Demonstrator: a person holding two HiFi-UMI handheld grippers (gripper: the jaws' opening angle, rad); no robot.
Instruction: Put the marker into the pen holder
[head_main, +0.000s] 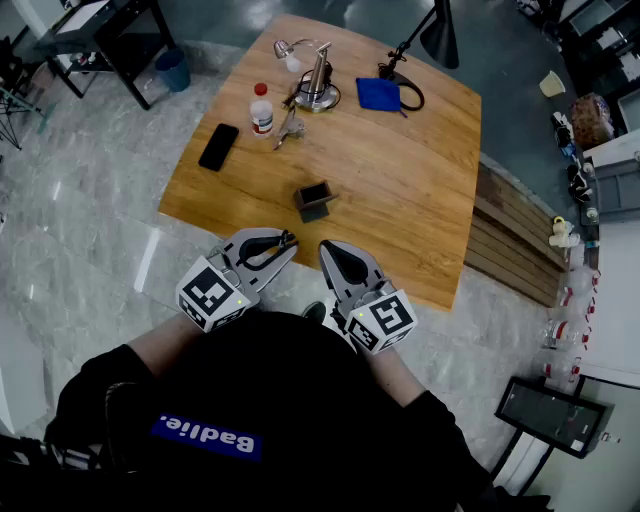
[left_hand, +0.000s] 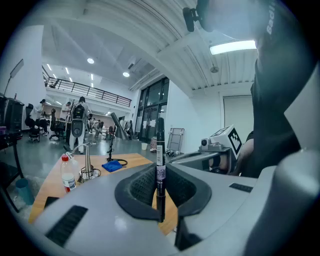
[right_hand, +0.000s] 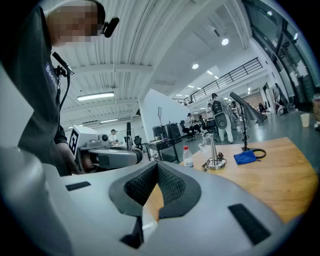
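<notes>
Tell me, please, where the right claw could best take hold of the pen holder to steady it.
Probably across two opposite walls of the pen holder, coming level from the near edge of the table, where the right claw is. It stands upright and square, so flat sides suit the claw, and its open top stays free for the marker. That claw is shut: open it first.

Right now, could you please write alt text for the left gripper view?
The left gripper is shut on a black marker, held upright between its jaws. Beyond lies a wooden table with a bottle and a blue cloth.
</notes>
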